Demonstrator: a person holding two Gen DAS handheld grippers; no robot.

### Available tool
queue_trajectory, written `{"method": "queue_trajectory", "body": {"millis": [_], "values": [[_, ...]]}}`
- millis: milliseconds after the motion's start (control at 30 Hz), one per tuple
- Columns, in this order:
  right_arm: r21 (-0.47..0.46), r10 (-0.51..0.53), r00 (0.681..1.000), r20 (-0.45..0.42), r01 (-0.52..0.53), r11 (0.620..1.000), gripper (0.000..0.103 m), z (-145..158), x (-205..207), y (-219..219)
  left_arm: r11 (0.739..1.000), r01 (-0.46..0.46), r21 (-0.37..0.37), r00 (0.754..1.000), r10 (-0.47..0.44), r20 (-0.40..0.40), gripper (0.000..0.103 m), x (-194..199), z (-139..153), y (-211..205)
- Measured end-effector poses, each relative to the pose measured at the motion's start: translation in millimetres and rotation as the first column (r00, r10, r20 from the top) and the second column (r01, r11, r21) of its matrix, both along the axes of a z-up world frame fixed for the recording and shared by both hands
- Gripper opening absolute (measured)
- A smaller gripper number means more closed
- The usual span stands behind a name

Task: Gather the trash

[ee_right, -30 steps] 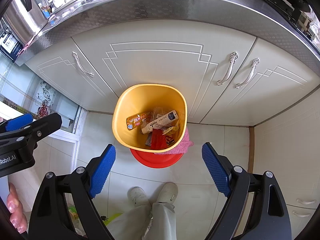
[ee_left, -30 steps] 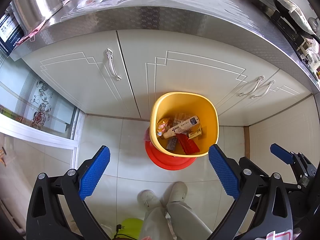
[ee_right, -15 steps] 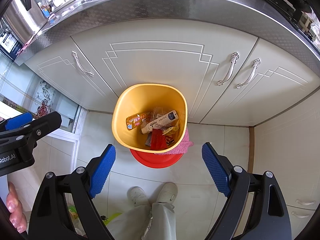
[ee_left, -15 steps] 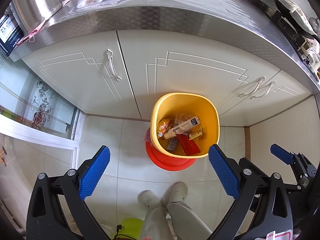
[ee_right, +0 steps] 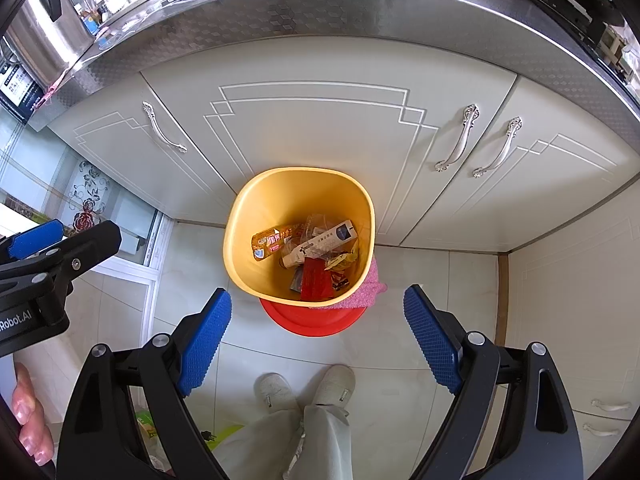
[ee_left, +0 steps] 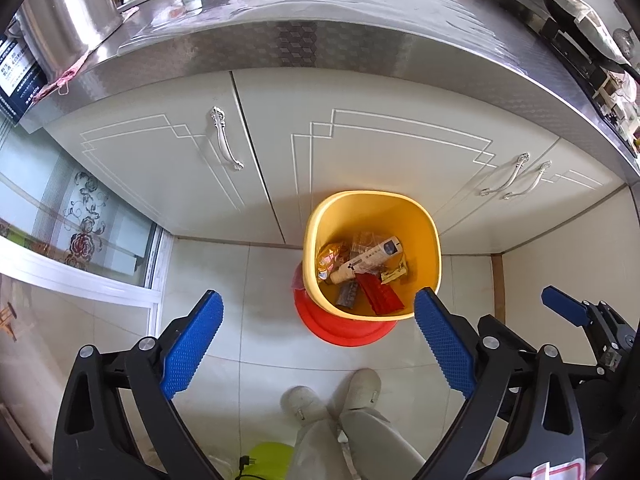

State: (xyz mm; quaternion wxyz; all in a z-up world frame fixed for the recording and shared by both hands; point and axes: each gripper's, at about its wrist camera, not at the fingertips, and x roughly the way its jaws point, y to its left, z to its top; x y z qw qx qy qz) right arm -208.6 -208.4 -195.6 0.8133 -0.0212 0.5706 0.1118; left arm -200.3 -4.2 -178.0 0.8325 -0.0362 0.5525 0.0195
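Both tools hang over the tiled floor, pointing down at a yellow bin that stands on a red lid in front of the white cupboard doors. The left tool is spread wide with nothing between its blue pads, and so is the right tool. The trash, wrappers and a small box, lies in the bottom of the bin. A pink cloth hangs at its rim.

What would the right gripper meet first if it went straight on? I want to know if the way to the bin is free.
Likely the yellow bin: the open right gripper points down at it, nothing between. Depth is unclear; it might meet the near rim first.
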Motion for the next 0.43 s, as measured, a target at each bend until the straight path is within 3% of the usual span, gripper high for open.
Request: {"method": "queue_trajectory", "body": {"millis": [433], "values": [[-0.001, 0.002, 1.0, 0.0, -0.002, 1.0, 0.088, 0.0, 0.5, 1.8, 1.0, -0.003, -0.021, 1.0, 0.003, -0.018, 0.098, -0.6, -1.3, 0.8]]}}
